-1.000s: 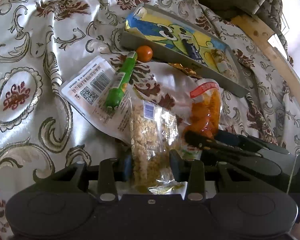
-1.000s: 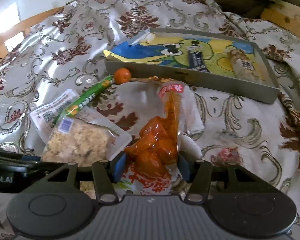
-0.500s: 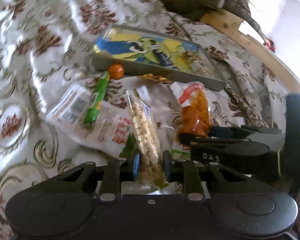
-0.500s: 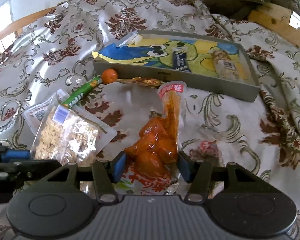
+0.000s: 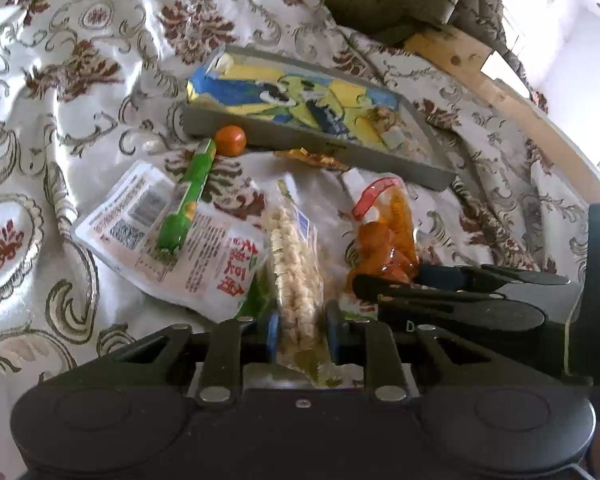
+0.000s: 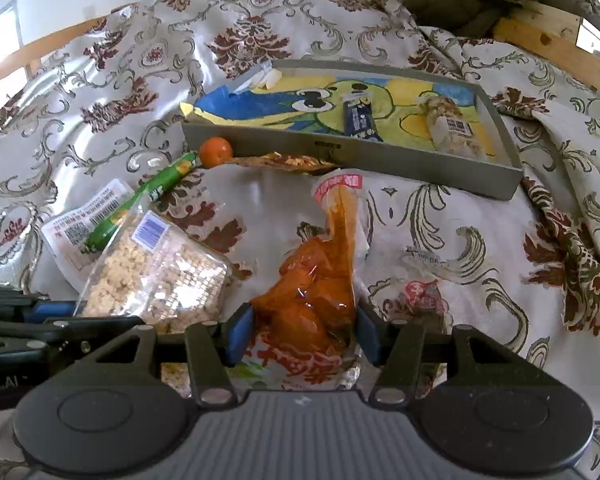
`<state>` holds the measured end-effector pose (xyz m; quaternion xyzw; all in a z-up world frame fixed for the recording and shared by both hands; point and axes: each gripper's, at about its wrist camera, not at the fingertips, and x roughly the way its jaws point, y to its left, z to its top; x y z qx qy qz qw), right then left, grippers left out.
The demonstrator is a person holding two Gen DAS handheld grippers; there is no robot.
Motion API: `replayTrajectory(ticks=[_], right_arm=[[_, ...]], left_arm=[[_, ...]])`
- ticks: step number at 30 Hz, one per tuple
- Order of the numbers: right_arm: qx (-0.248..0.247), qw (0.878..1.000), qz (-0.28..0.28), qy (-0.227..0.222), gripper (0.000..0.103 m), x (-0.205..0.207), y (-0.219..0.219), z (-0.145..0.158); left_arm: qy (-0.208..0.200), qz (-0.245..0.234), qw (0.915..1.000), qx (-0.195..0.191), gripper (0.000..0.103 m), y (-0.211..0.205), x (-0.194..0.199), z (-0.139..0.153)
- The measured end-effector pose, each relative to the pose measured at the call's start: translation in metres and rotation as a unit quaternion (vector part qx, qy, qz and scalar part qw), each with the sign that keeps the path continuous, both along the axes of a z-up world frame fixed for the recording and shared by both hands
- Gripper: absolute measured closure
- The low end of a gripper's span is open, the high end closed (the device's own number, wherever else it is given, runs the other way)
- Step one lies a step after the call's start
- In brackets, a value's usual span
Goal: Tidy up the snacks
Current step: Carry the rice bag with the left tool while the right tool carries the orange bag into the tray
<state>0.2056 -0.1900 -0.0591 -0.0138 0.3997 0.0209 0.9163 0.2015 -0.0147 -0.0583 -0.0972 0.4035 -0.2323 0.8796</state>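
Rumpled patterned bedspread (image 5: 100, 60) is giving soft footing. Left gripper (image 5: 300, 330) is closing on the upended puffed-rice packet (image 5: 296, 272); right gripper (image 6: 304, 334), half open, is straddling the orange pouch (image 6: 316, 280), grip unclear. Slick film risks slipping short of the tray (image 6: 380, 160).

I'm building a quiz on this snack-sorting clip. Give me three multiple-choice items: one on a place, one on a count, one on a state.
1. Where is the small orange ball?
A. inside the tray
B. outside the tray, against its near wall
C. in a claw

2. How many claws have a packet between their fingers?
A. none
B. one
C. two

3. How does the green stick lie?
A. flat, across a white packet
B. upright
C. in the tray

Key:
1 B, the orange ball sits by the tray wall.
2 C, left claw on the puffed-rice packet, right claw around the orange packet.
3 A, the green stick crosses the white packet.
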Motion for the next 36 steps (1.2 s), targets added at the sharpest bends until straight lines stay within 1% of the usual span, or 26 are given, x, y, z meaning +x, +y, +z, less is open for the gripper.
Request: replayTrajectory(ticks=[6,11,14,17,20,24,25,27,29,31,34,36], right_arm=[[-0.002,0.999,0.011,-0.040,0.045,-0.006,0.002,0.012],[0.006,0.997,0.002,-0.080,0.045,-0.007,-0.002,0.022],[0.019,0.994,-0.011,-0.106,0.045,-0.004,-0.008,0.029],[0.033,0.990,-0.022,-0.136,0.045,0.003,-0.017,0.037],[0.041,0.986,-0.027,-0.159,0.045,0.012,-0.026,0.044],[0.048,0.982,-0.037,-0.177,0.044,0.034,-0.042,0.048],[0.054,0.981,-0.044,-0.181,0.044,0.042,-0.047,0.047],[0.087,0.976,-0.068,-0.188,0.044,0.059,-0.062,0.044],[0.110,0.971,-0.092,-0.191,0.044,0.075,-0.073,0.041],[0.114,0.968,-0.109,-0.197,0.044,0.092,-0.080,0.039],[0.118,0.964,-0.115,-0.207,0.044,0.111,-0.084,0.036],[0.121,0.963,-0.118,-0.211,0.044,0.122,-0.084,0.033]], left_arm=[[-0.036,0.025,0.9990,-0.007,0.083,0.006,-0.006,0.014],[-0.064,0.055,0.9960,-0.031,0.083,0.019,-0.008,0.028],[-0.089,0.070,0.9926,-0.046,0.083,0.022,-0.002,0.036],[-0.106,0.075,0.9903,-0.050,0.083,0.020,0.012,0.047],[-0.129,0.071,0.9871,-0.062,0.083,0.012,0.036,0.056],[-0.156,0.069,0.9832,-0.064,0.083,-0.006,0.077,0.065],[-0.153,0.073,0.9827,-0.074,0.083,-0.009,0.090,0.067],[-0.140,0.077,0.9814,-0.107,0.083,-0.012,0.113,0.067],[-0.140,0.079,0.9794,-0.121,0.083,-0.015,0.131,0.067],[-0.141,0.077,0.9793,-0.122,0.083,-0.018,0.146,0.063],[-0.141,0.087,0.9785,-0.122,0.083,-0.017,0.164,0.048],[-0.131,0.094,0.9802,-0.115,0.083,-0.015,0.174,0.037]])
